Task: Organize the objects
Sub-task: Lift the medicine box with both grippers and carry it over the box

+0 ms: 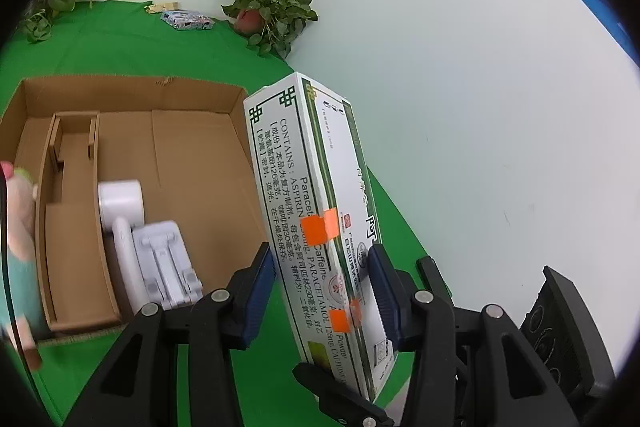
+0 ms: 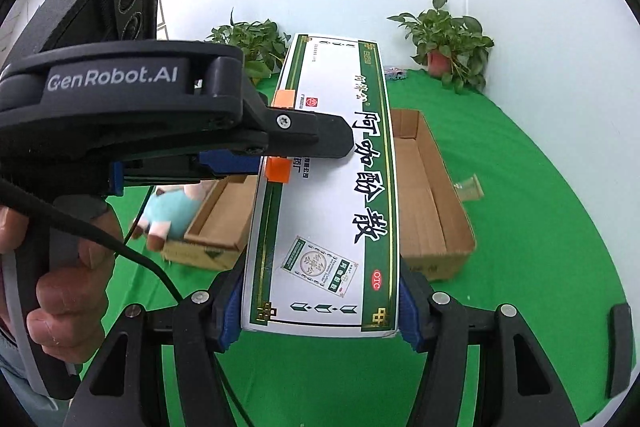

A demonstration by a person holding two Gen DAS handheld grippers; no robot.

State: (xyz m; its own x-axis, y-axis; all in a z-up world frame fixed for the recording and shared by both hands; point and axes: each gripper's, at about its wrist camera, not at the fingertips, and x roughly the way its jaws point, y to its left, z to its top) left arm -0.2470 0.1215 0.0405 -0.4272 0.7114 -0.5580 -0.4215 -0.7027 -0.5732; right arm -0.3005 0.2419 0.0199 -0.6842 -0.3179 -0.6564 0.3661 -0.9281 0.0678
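A soft plush toy (image 1: 16, 223) in pink and teal sits blurred at the far left, against the outer wall of an open cardboard box (image 1: 132, 99) of plain brown corrugated board with a folded divider inside. In that box lie a smooth white roll (image 1: 120, 201) and a ribbed white plastic stand (image 1: 166, 263). Right of the box, a long, flat medicine carton (image 1: 316, 211) of glossy white card with green borders and orange stickers is held above the green cloth tabletop (image 1: 108, 23). Its long axis runs away from both cameras, far end tipped up toward the white wall, printed broad face turned to the right wrist camera. The left tongs (image 1: 322, 285) pinch the carton's broad faces partway along it, blue ribbed pads (image 1: 382, 291) against the card. The right tongs (image 2: 320, 311) clamp its near end across the width. Leafy potted plants (image 1: 266, 7) stand at the back corner, and a small patterned packet (image 1: 186, 20) lies nearby.
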